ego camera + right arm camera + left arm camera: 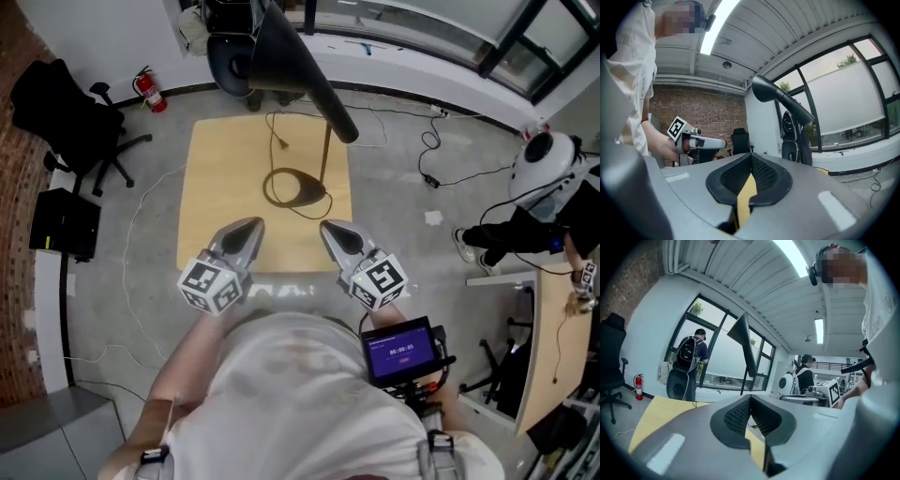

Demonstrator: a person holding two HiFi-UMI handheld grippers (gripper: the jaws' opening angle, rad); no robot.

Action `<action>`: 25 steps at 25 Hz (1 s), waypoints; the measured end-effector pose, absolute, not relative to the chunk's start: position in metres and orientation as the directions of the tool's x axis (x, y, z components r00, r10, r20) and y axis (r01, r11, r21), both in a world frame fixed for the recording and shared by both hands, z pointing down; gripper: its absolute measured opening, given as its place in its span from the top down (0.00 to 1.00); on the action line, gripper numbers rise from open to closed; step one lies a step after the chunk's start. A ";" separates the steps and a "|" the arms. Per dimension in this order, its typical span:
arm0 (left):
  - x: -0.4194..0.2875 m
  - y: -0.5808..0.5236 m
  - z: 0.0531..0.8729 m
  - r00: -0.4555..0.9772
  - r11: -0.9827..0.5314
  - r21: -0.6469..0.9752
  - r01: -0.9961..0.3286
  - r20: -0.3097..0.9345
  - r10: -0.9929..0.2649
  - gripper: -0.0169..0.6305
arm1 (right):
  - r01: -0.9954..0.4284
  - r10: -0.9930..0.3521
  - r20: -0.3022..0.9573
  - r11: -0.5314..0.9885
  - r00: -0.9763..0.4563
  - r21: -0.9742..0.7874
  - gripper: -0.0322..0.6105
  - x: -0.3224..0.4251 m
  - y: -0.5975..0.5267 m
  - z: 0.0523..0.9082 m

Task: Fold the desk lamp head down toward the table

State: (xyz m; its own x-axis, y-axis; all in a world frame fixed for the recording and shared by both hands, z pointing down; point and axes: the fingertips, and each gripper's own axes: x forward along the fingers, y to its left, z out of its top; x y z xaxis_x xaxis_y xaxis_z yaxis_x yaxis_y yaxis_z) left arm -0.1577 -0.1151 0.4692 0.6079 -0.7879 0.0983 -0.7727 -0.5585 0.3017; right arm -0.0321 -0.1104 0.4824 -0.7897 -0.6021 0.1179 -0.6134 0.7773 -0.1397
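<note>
Lamp [292, 64] on table [220, 178], office chair [66, 117] alongside

The lamp [296, 185] stood on the counter [220, 159] ahead of me. My left tongs [251, 225] and right tongs [329, 230] hung over its near edge, side by side. A chair [66, 117] sat on the floor, far left.

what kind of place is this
Probably an office or lab workspace rather than a home: a black office chair, a brick wall, a fire extinguisher, cables trailing over a concrete floor, and tall windows.
</note>
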 end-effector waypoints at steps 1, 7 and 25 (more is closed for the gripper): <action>-0.161 -0.118 0.469 0.622 -0.572 0.304 -0.762 0.097 -0.777 0.97 | -0.628 -0.616 0.121 0.766 -0.778 -0.136 0.93 -0.035 -0.112 0.482; -0.144 -0.142 0.449 0.699 -0.677 0.185 -0.712 0.092 -0.709 0.97 | -0.703 -0.694 0.114 0.703 -0.711 -0.106 0.93 -0.023 -0.136 0.471; -0.125 -0.163 0.436 0.785 -0.763 0.200 -0.615 0.061 -0.617 0.97 | -0.824 -0.815 0.117 0.563 -0.567 -0.070 0.93 0.007 -0.148 0.460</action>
State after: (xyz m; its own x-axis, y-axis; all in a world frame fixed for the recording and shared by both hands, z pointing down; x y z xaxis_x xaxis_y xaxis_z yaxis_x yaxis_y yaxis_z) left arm -0.1252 -0.1625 0.4362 0.7846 -0.6169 0.0615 -0.6152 -0.7625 0.2000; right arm 0.0072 -0.1484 0.4600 -0.5669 -0.8154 0.1174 -0.8238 0.5626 -0.0702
